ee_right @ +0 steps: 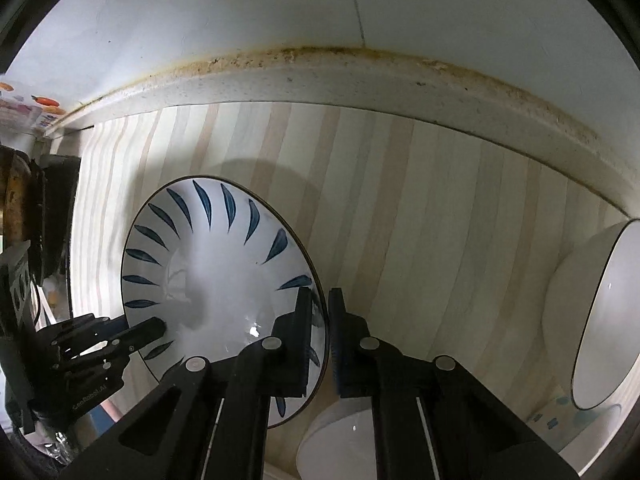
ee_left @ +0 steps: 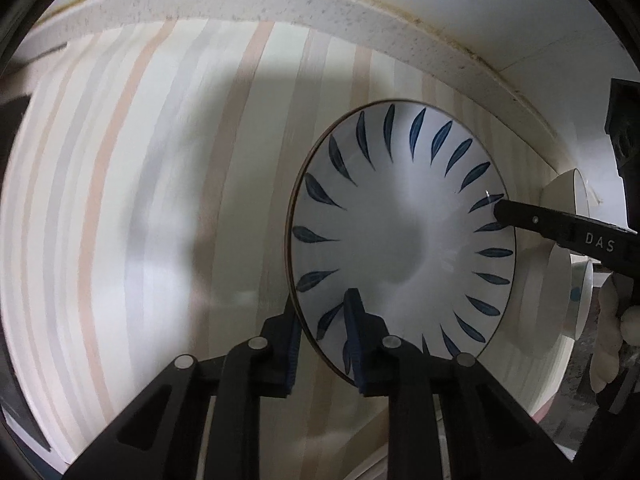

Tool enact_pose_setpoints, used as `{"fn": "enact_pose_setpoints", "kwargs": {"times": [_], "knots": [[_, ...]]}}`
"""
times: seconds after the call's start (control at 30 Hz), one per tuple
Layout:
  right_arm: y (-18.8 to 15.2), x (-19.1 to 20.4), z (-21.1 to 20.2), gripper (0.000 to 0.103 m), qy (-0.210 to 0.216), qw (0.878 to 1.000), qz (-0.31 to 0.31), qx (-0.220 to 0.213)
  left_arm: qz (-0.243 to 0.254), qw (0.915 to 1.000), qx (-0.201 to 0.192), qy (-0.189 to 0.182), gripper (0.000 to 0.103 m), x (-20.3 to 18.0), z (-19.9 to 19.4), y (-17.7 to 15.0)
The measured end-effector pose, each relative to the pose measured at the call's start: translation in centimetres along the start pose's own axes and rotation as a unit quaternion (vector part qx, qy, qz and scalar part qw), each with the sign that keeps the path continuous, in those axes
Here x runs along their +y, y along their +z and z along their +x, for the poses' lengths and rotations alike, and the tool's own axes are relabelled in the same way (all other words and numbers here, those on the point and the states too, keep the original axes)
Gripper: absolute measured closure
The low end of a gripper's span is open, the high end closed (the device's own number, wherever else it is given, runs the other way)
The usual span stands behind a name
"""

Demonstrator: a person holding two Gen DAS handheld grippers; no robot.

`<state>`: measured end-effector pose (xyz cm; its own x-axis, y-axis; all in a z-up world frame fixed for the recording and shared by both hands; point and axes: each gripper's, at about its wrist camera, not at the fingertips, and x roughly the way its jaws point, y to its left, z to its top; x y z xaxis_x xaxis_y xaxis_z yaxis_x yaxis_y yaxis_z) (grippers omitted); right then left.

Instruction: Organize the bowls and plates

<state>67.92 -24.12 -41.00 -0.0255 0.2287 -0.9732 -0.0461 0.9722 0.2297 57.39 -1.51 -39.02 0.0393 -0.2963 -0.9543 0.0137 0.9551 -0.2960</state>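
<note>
A white bowl with blue leaf strokes (ee_left: 400,220) (ee_right: 216,272) rests on a striped mat (ee_left: 160,200) (ee_right: 440,220). My left gripper (ee_left: 322,316) straddles the bowl's near-left rim, one pad outside and one inside, shut on it. The right wrist view shows the same left gripper (ee_right: 136,330) at the bowl's lower left edge. My right gripper (ee_right: 320,312) is shut on the opposite rim, pads tight on the thin wall. One of its fingers (ee_left: 520,220) reaches over the rim in the left wrist view; the other is hidden behind the bowl.
Plain white bowls (ee_right: 600,320) (ee_left: 560,240) stand to the right of the held bowl, another white dish (ee_right: 340,440) below the right gripper. A speckled ledge (ee_left: 240,0) (ee_right: 360,80) and wall close the back. Dark kitchen items (ee_right: 52,216) crowd the left. A gloved hand (ee_left: 612,340) shows.
</note>
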Motion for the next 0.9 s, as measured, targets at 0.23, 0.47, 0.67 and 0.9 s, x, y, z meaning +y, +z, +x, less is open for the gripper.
{"fn": "enact_pose_setpoints", "kwargs": {"times": [0.23,0.47,0.67,0.9], "knots": [[-1.1,-0.4,-2.1,0.093,0.014,1.0,0.003,-0.013,0.014,0.9998,-0.013,0.009,0.084,-0.9,-2.7,0.2],[-3.5,0.2,-6.3,0.093,0.032,0.999,0.001,-0.037,0.037,0.9988,-0.028,0.016,0.084,-1.7,-6.0,-0.3],[-7.6,0.9,-9.1,0.093,0.048,0.998,-0.006,-0.045,0.058,0.9981,-0.015,0.011,0.084,-1.9,-8.4,-3.8],[-14.3,1.3,-11.1,0.093,0.061,0.997,0.003,-0.055,0.087,0.996,-0.013,0.019,0.084,-3.5,-9.8,-9.0]]}}
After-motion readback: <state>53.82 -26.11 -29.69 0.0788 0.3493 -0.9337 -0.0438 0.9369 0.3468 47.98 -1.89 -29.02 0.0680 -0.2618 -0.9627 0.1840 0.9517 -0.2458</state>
